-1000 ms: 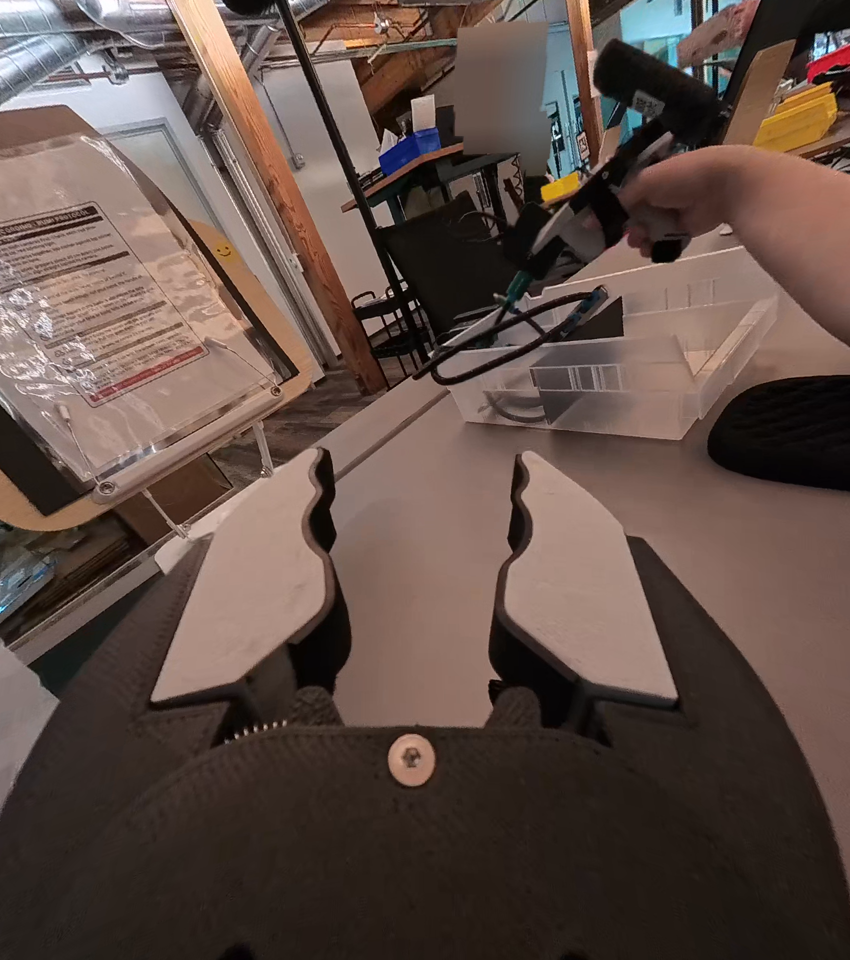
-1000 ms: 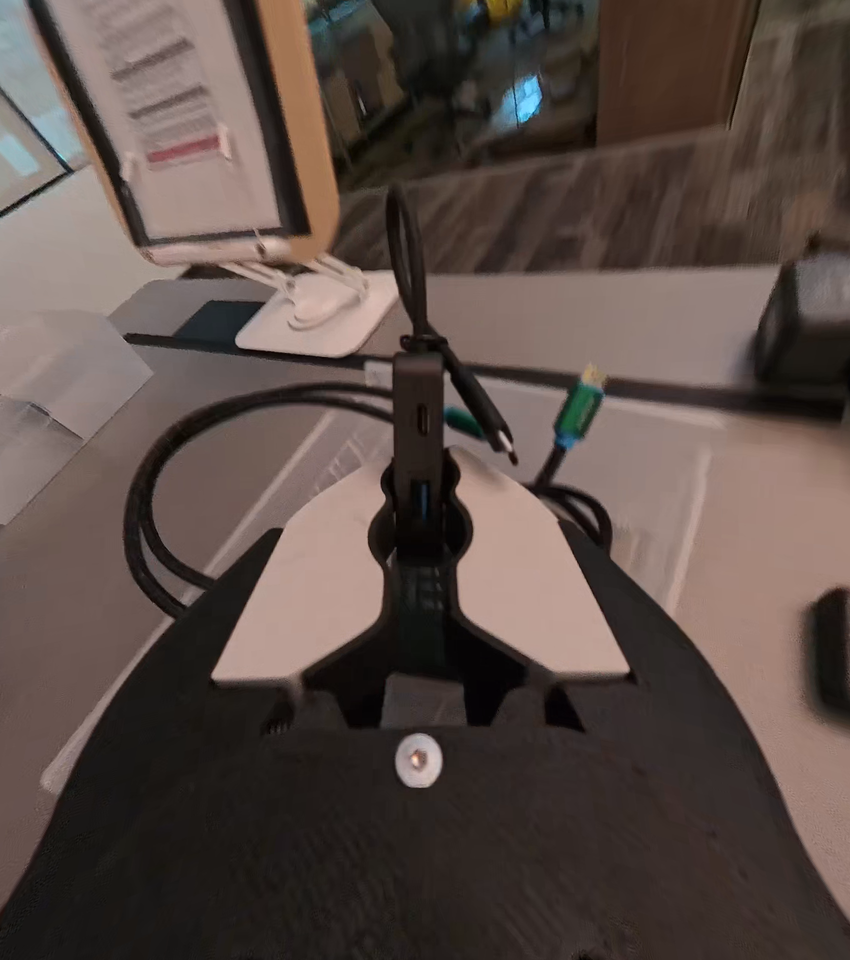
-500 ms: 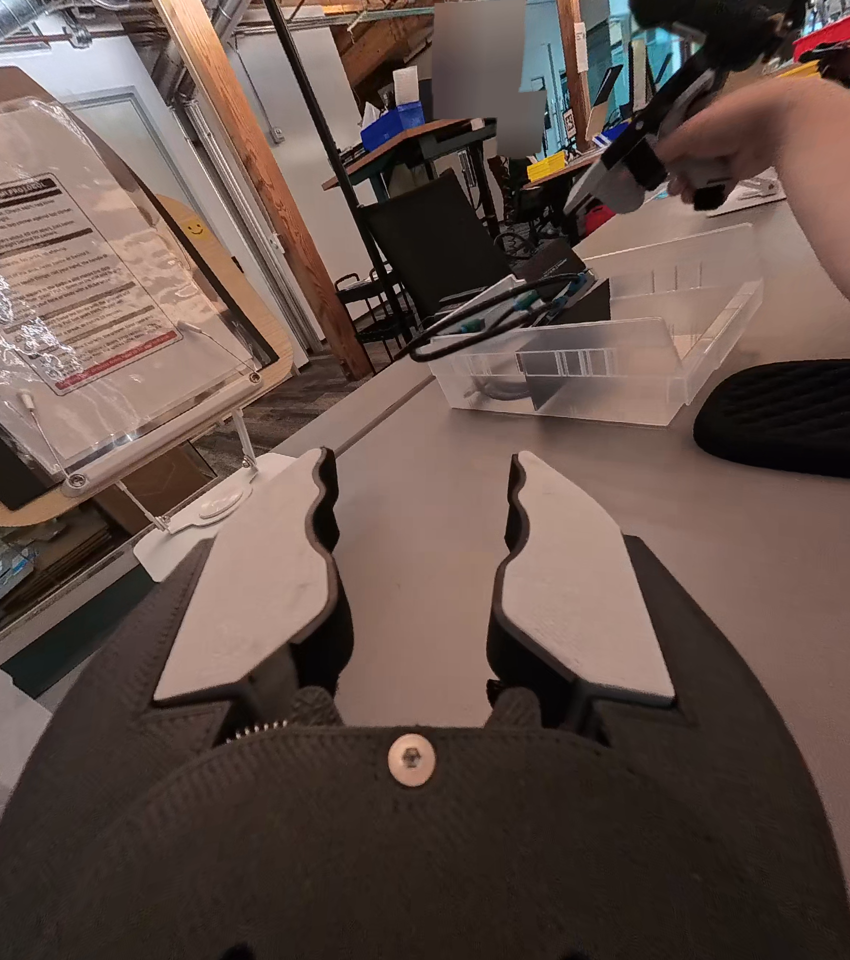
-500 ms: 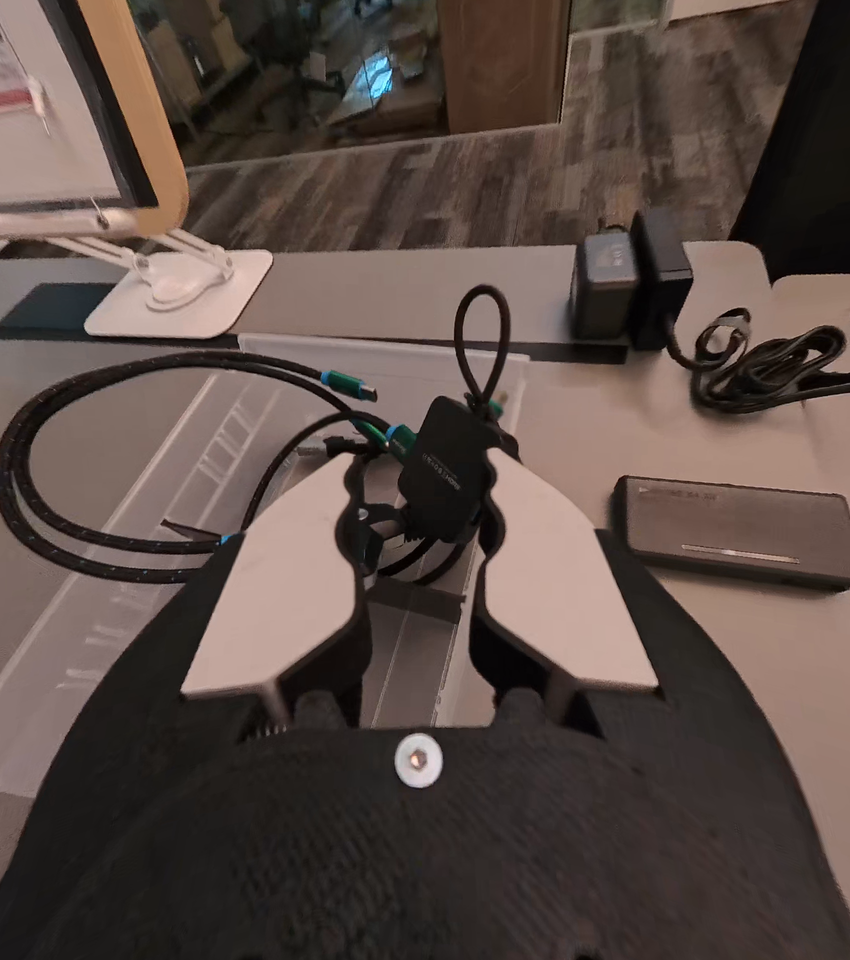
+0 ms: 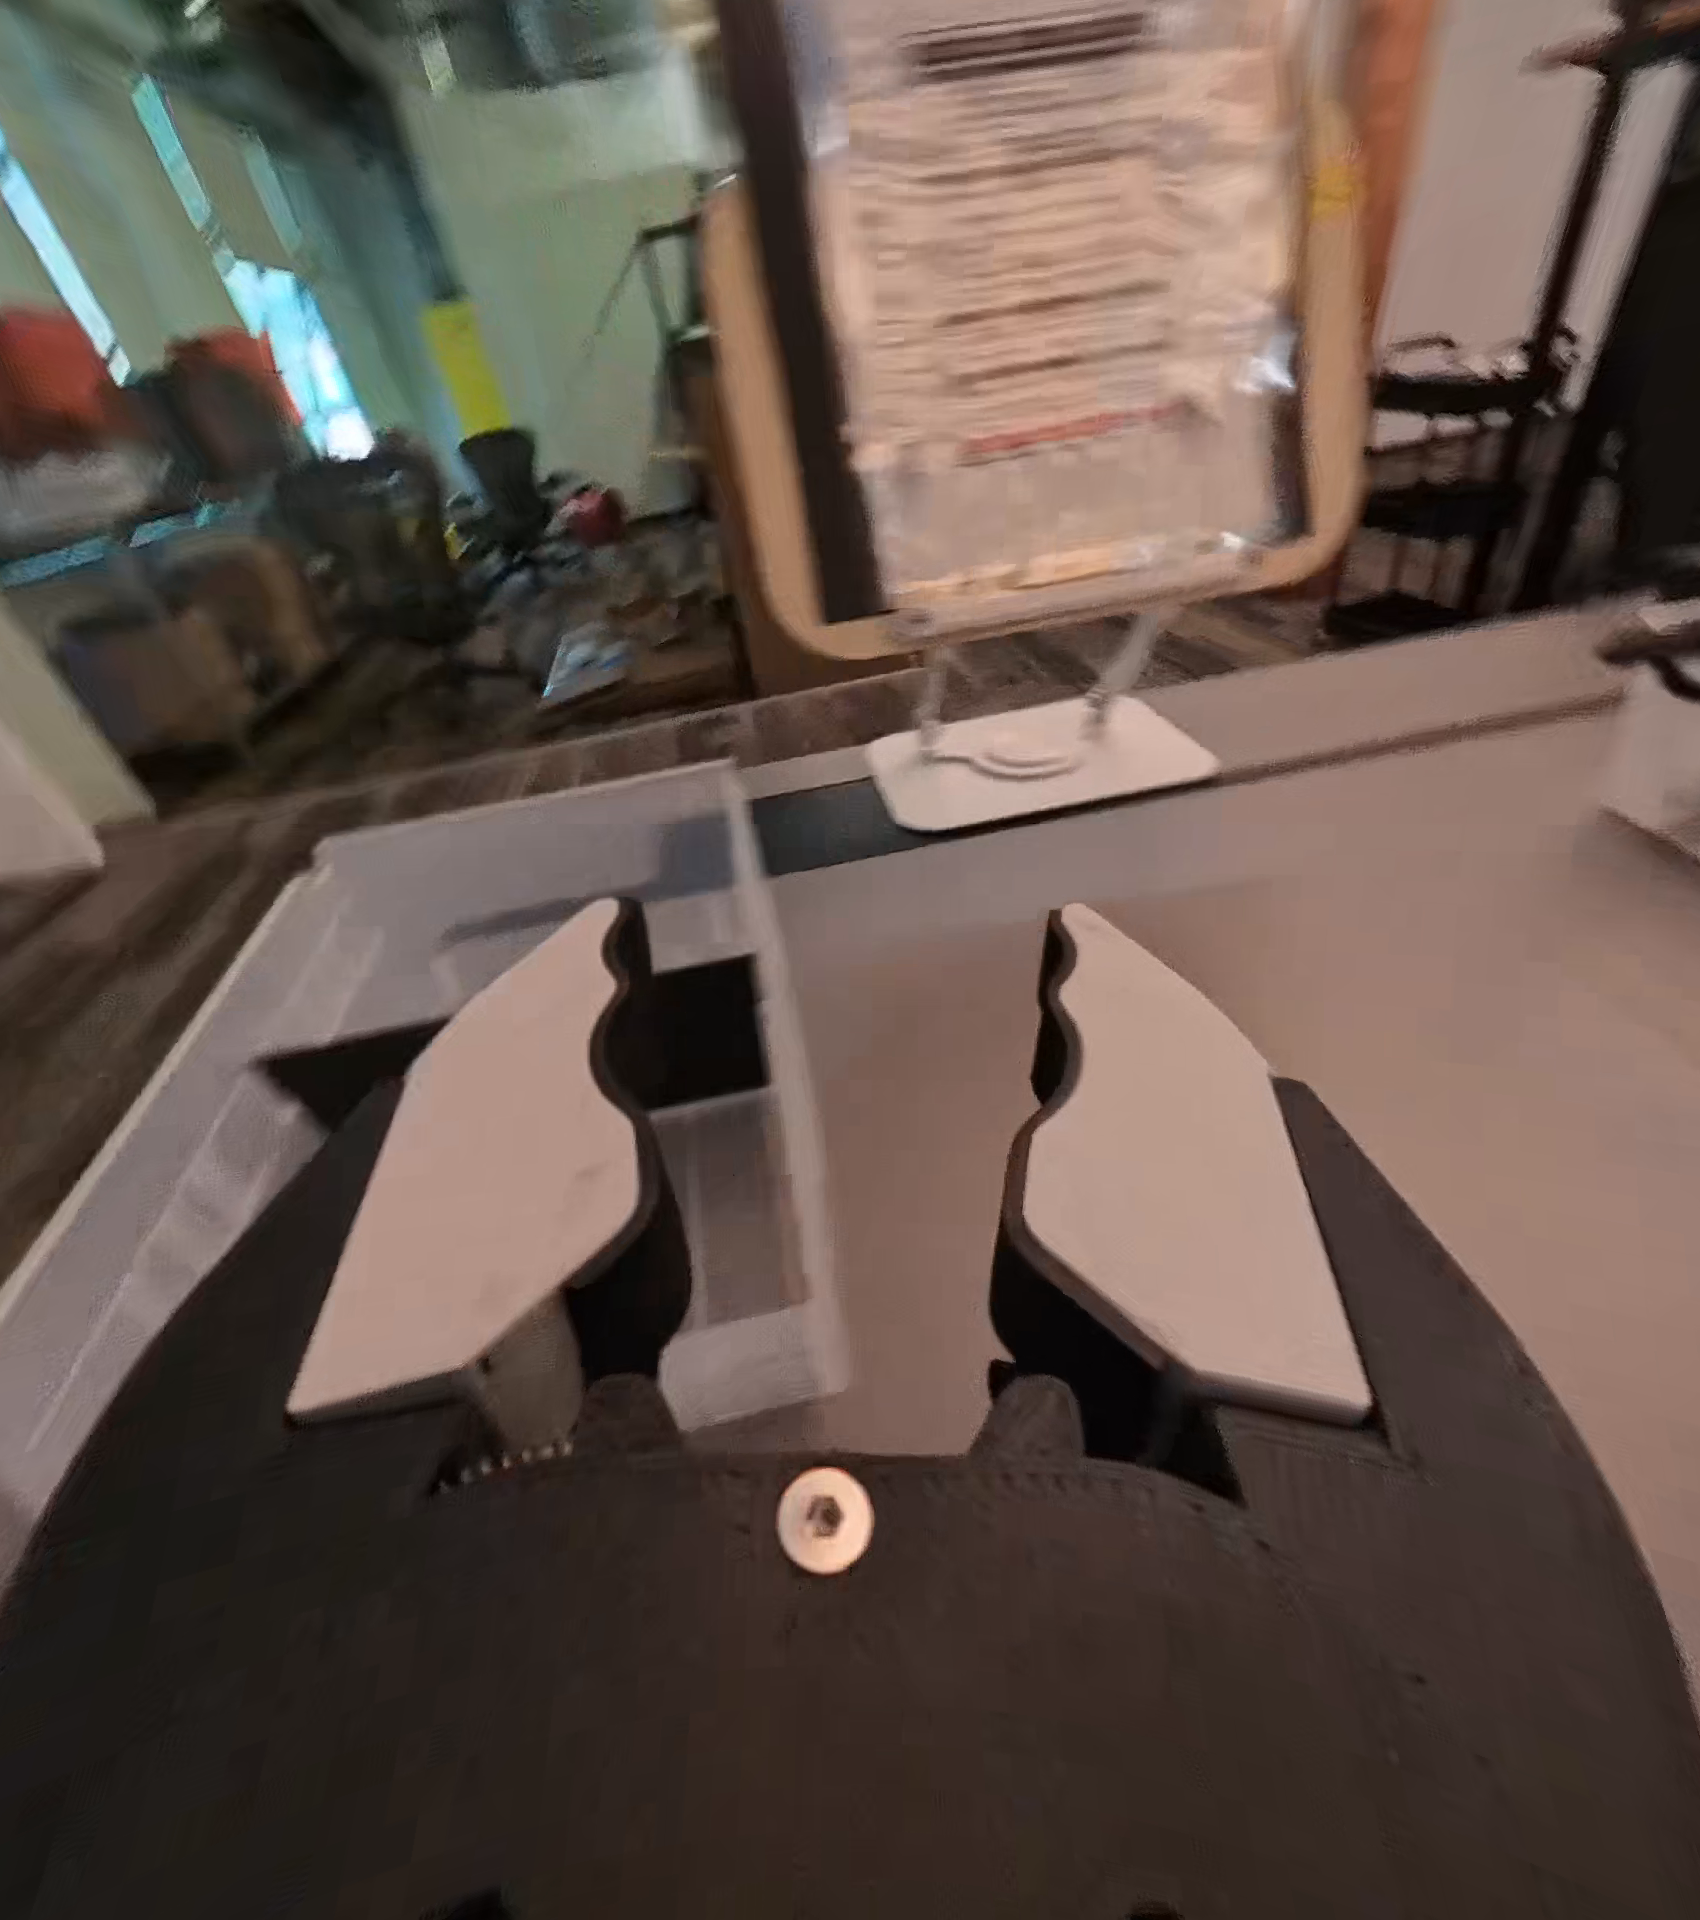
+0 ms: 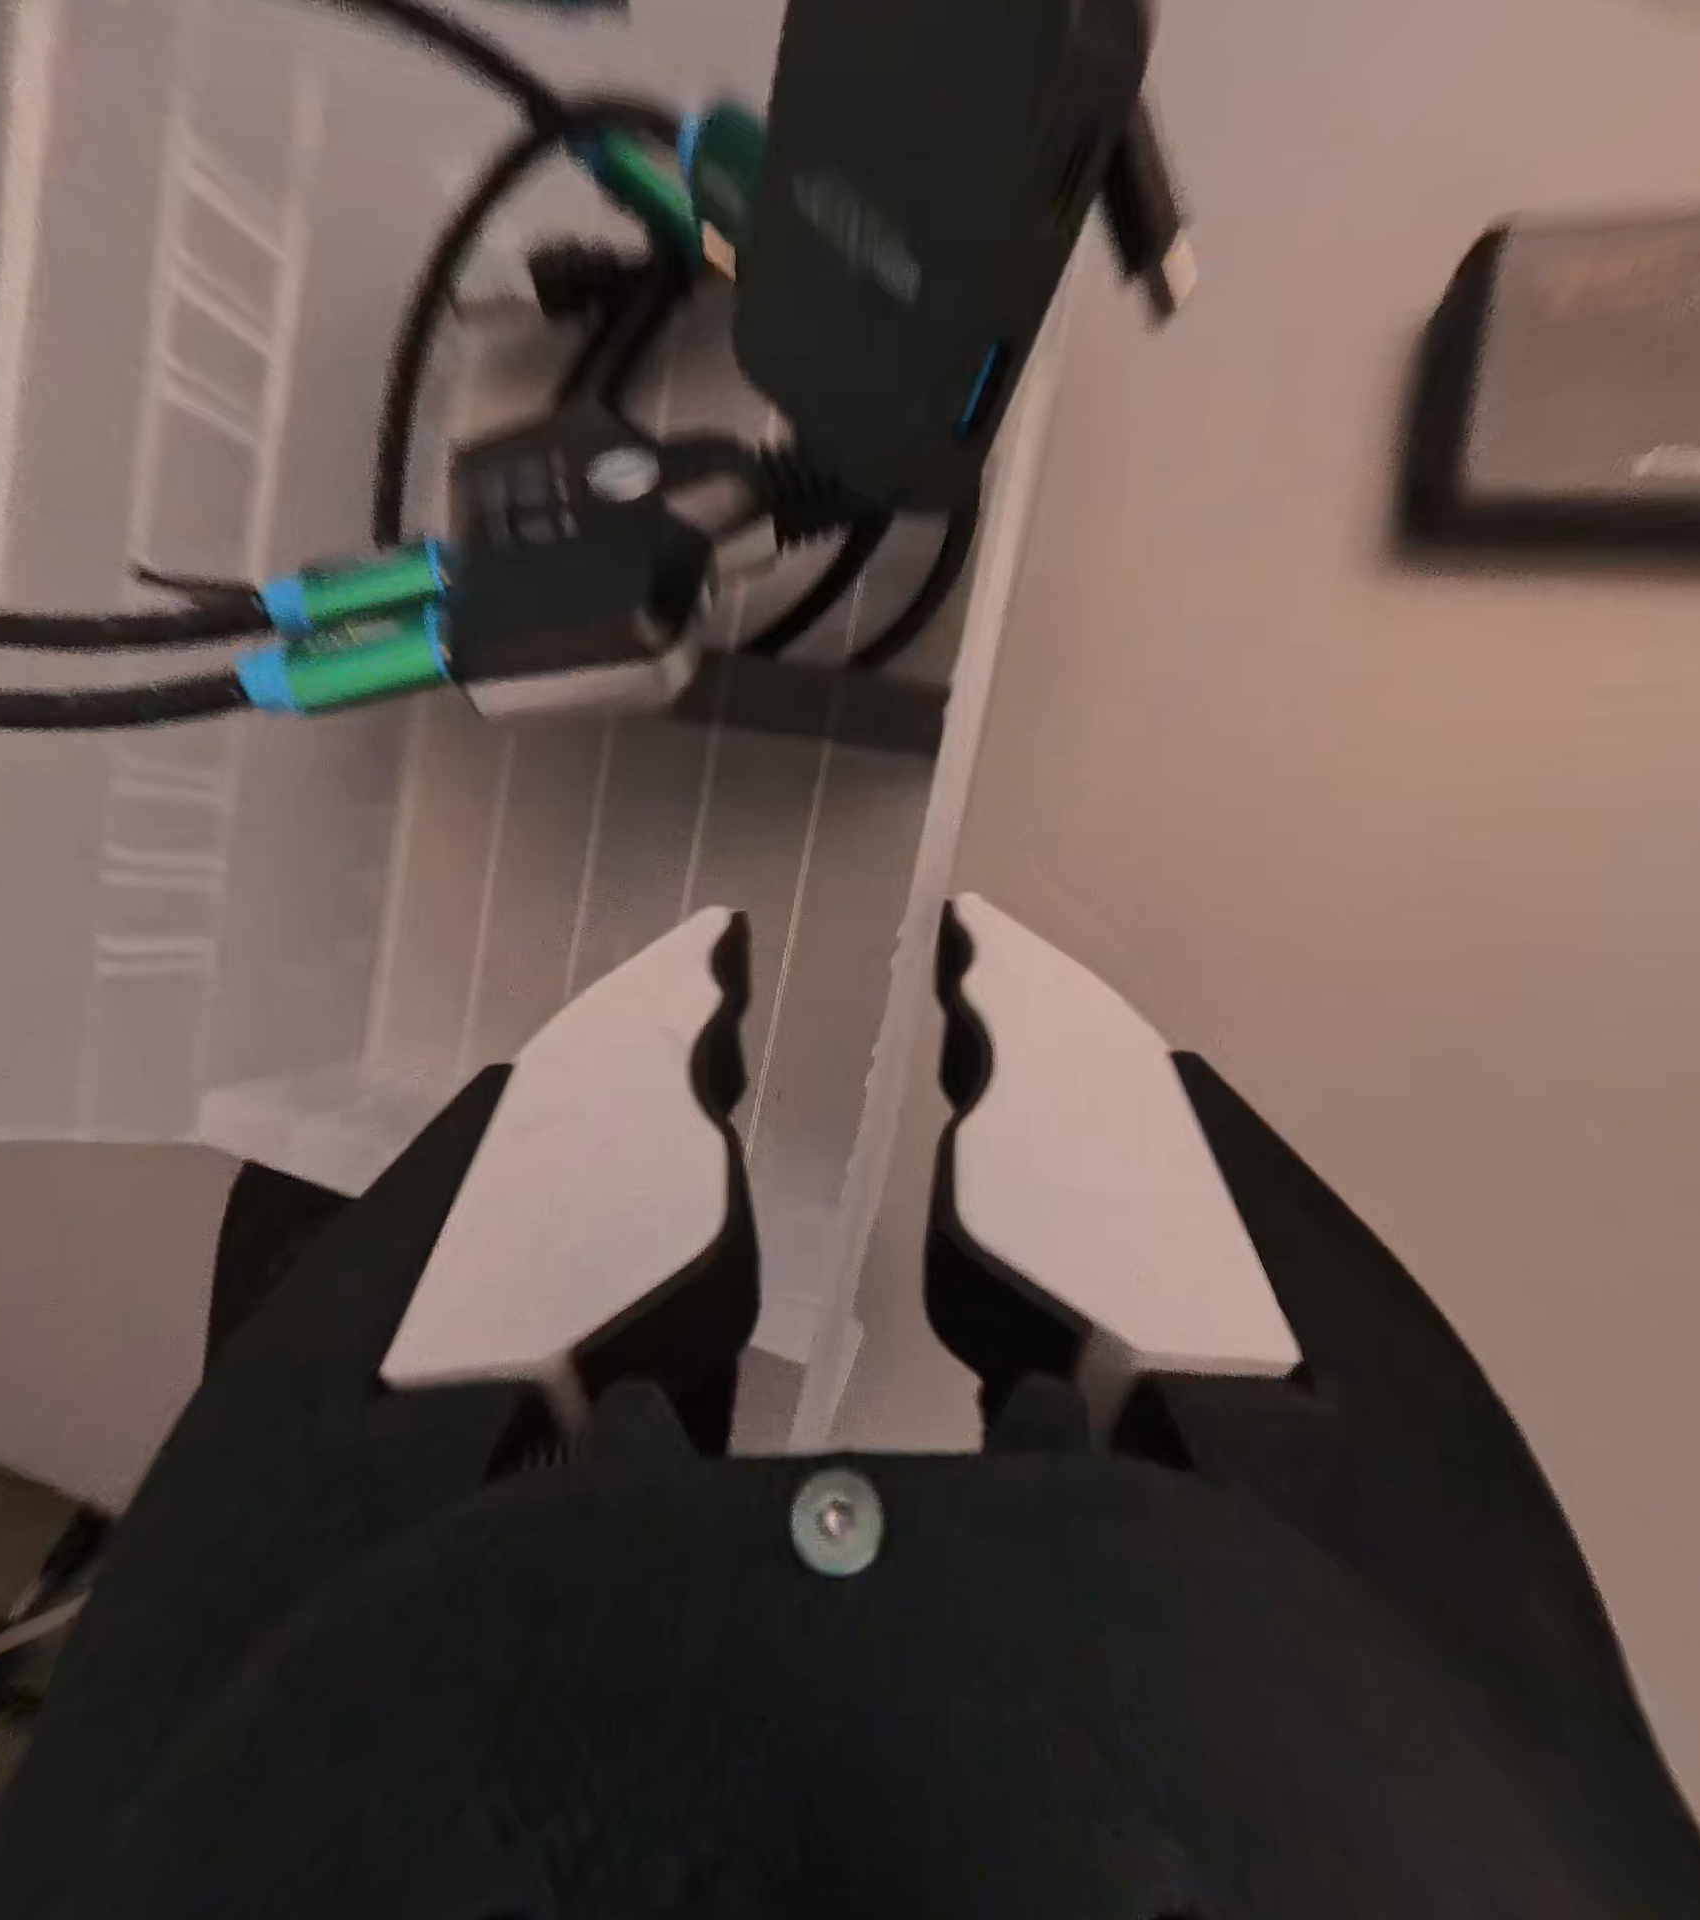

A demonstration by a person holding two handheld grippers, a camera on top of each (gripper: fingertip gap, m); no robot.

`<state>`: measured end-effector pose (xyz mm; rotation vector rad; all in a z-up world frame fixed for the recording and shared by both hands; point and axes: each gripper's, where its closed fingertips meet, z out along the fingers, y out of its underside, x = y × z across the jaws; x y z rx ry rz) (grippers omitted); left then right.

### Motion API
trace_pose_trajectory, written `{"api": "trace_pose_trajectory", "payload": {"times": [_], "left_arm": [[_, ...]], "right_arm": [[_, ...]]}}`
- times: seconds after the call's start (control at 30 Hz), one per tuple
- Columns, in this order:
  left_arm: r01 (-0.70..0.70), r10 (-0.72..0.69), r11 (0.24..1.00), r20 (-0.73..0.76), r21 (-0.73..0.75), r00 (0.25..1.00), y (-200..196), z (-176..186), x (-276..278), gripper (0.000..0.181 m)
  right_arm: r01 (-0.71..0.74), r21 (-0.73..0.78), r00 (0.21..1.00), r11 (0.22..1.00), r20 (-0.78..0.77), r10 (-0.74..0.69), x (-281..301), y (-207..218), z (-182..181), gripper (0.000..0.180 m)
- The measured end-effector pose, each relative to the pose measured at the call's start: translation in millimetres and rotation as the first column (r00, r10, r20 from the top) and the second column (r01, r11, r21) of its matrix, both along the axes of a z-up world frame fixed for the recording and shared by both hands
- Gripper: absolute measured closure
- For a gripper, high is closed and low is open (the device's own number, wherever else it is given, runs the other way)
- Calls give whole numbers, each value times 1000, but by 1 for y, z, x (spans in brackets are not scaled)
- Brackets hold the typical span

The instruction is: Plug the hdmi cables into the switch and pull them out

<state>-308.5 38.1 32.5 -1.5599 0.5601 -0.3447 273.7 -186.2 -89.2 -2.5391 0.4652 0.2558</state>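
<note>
In clear tray (image 6: 46, 727), blurred switch (image 6: 565, 582), cables (image 6: 77, 655) cut off left.

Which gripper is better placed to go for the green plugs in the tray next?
Right. The right gripper is open over the clear tray, with the green plugs ahead. The left gripper, also open, faces a different tray; no plugs show there.

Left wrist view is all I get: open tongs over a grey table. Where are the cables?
Observer: The right wrist view shows two black cables with green-and-blue plugs lying in a clear plastic tray.
Operator: Plugged into anything?
Observer: Both plugs meet a small black switch box and look inserted, though the picture is blurred.
Operator: Is the other tool holding it?
Observer: No, the right tongs are open and empty.
</note>
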Motion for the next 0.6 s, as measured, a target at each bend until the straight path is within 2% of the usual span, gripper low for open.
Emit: {"api": "trace_pose_trajectory", "payload": {"times": [0.1, 0.2, 0.27, 0.43, 0.53, 0.57, 0.6], "left_arm": [[-169, 175, 982, 76, -82, 982, 38, -2, -79, 102], [-343, 349, 917, -9, -202, 937, 75, -36, -150, 91], [-390, 389, 878, -60, -280, 919, 94, -65, -178, 85], [-236, 244, 822, -53, -518, 968, 113, -129, -175, 90], [-215, 209, 814, -74, -539, 975, 123, -140, -176, 108], [-183, 185, 819, -51, -545, 981, 127, -138, -175, 108], [-137, 154, 827, -15, -545, 988, 129, -135, -173, 119]], "right_arm": [[-25, -131, 999, 991, -31, 21, -6, -6, -24, 150], [-28, -148, 999, 989, -44, 22, -5, -5, -27, 151], [-33, -146, 998, 989, -57, 25, -5, -4, -30, 151], [-46, -175, 992, 983, -126, 24, -7, -6, -43, 156], [-63, -202, 994, 977, -100, 43, -9, -8, -44, 158], [-70, -206, 994, 976, -102, 50, -11, -8, -44, 158], [-81, -207, 992, 975, -108, 59, -13, -7, -44, 157]]}}
